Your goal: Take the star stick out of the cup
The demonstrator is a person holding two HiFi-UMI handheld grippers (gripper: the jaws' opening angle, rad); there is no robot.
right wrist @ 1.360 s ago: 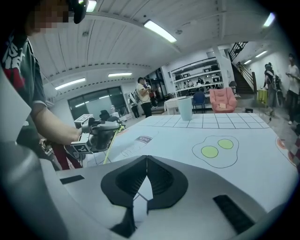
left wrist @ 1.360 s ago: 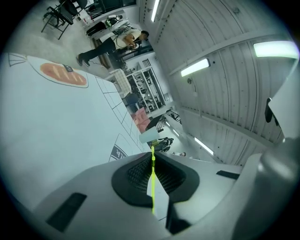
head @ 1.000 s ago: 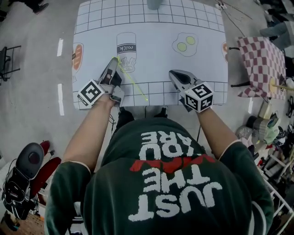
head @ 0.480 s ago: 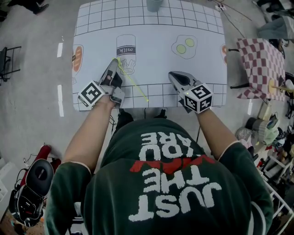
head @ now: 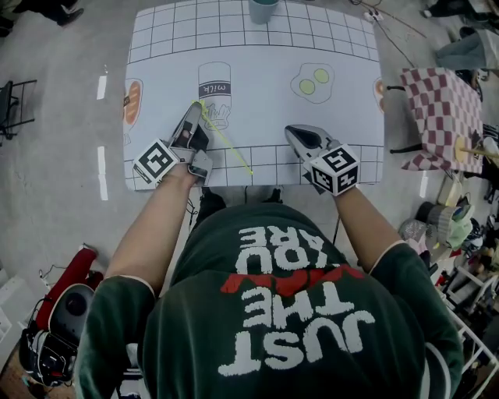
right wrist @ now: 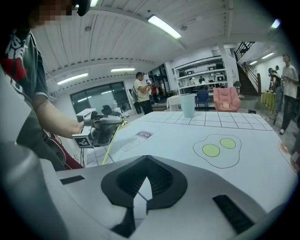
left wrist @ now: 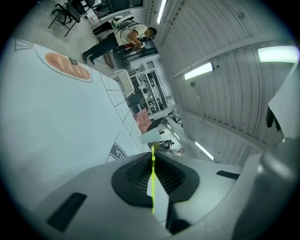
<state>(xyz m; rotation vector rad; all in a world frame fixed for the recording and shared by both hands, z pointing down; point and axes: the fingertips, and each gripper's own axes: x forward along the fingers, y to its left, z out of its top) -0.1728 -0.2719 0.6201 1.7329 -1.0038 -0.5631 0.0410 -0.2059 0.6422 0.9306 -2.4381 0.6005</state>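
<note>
"While both hands sit at the near edge of the counter (head: 343,109), where is the star stick (head: 226,139)?"

"Clear of the cup (head: 263,9), which stands alone at the far edge, well apart from both hands. The stick is a thin yellow-green rod pinched in the left fingers (left wrist: 133,178)."

"How tight is that pinch?"

"Closed right down on it. In the left gripper view the two dark pads meet with only the rod between them. It runs along the seam and pokes a little past the tips."

"And how does it lie?"

"On a slant. From the head view one end shows at the tips, over the printed milk bottle (head: 214,82). The rest trails back toward the person and ends over the grid squares at the near edge, between the two hands. Whether that end touches the counter I cannot tell, and the star itself is too small to make out."

"What of the right fingers (right wrist: 124,183)?"

"Closed tip to tip, with nothing in them. They hover over the near grid rows, on the near side of the printed fried egg (head: 312,78), apart from the stick and tilted down toward the counter."

"Anything else worth noting?"

"A loaf drawing (head: 132,97) sits at the counter's left edge. A red-and-white checked cloth (head: 444,109) lies off the counter to the right."
</note>
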